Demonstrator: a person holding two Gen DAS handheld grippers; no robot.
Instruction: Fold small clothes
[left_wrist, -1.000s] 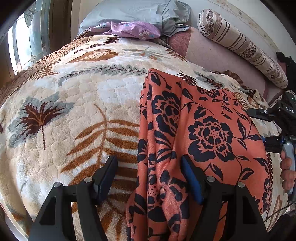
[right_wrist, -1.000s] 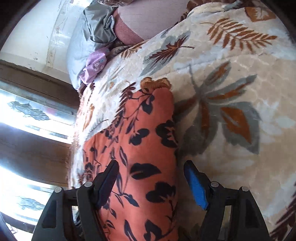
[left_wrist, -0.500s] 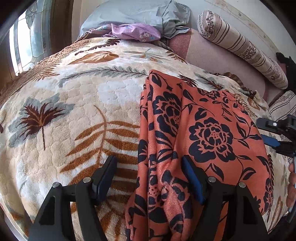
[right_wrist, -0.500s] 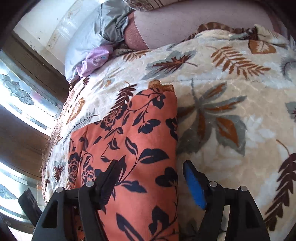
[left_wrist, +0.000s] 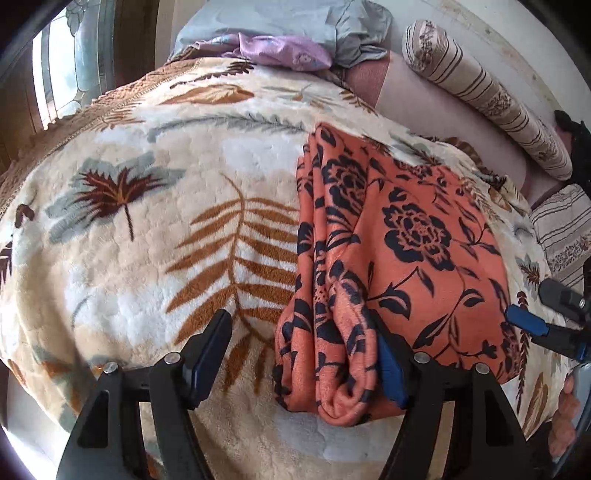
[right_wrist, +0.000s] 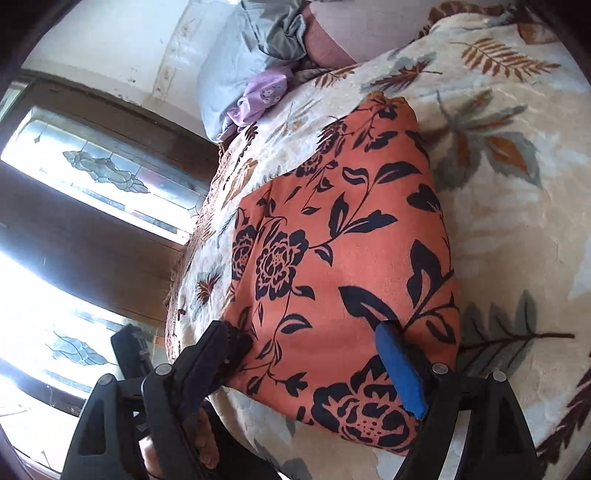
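Note:
An orange garment with a dark floral print (left_wrist: 406, 240) (right_wrist: 332, 240) lies folded into a long strip on the leaf-patterned blanket (left_wrist: 147, 258) (right_wrist: 517, 221). My left gripper (left_wrist: 299, 332) hangs open over the strip's near left corner. The bunched fold edge lies between the jaws against the right finger, and nothing is pinched. My right gripper (right_wrist: 303, 332) hovers above the strip's near right end with its jaws opening and no cloth caught between them. From the left wrist camera, the right gripper (left_wrist: 535, 321) shows at the right edge, with a hand (left_wrist: 565, 406) behind it.
A purple garment (left_wrist: 284, 51) (right_wrist: 262, 92) and a grey cloth (left_wrist: 277, 22) are piled at the head of the bed. A striped bolster (left_wrist: 480, 92) and a striped pillow (left_wrist: 565, 229) lie at the right. A dark-framed window (right_wrist: 92, 166) runs along the left side.
Both grippers have drawn back toward the near edge of the bed, so the strip's near end now shows. The right gripper has rolled and its jaws stand wider.

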